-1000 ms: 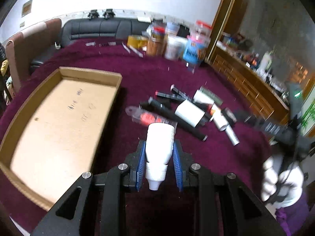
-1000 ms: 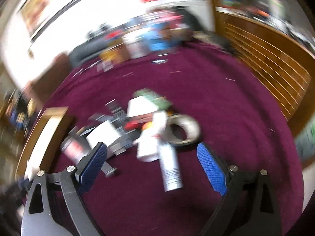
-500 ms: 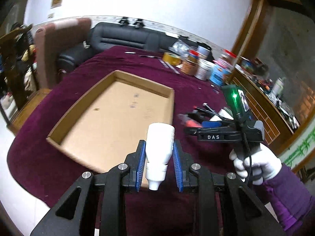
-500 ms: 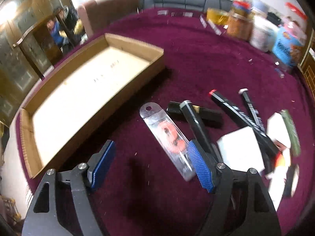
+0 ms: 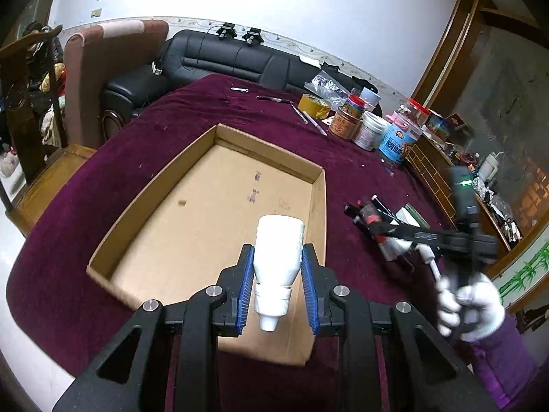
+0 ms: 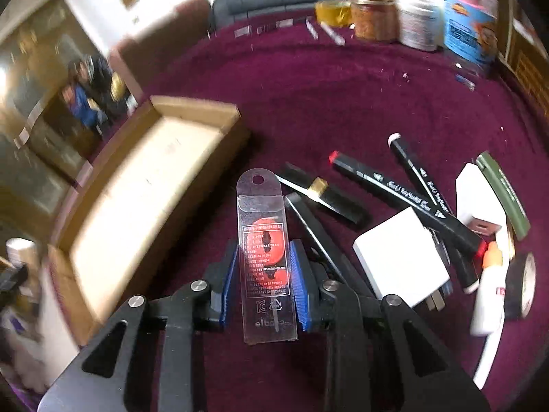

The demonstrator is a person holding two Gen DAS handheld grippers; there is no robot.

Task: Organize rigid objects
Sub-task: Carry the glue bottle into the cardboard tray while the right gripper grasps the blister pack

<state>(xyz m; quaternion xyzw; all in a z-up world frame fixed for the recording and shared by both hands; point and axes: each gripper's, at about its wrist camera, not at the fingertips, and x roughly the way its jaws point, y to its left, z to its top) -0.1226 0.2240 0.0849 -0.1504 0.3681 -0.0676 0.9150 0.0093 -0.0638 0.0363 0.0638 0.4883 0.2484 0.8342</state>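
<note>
Left gripper (image 5: 277,288) clamps white bottle (image 5: 278,257) above box (image 5: 206,226); right gripper (image 6: 264,281), jaws just closing, pinches clear packet (image 6: 264,240) just right of box.

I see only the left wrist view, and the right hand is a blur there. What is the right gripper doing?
Observer: The right gripper has just been closing; its fingers now press both sides of a clear pack with an orange part inside.
Operator: Anything crowding that grip?
Observer: A black marker lies right beside the pack and passes under the right-hand finger.
Operator: What sits at the pile's far side?
Observer: A black tape roll, next to a white glue bottle.
</note>
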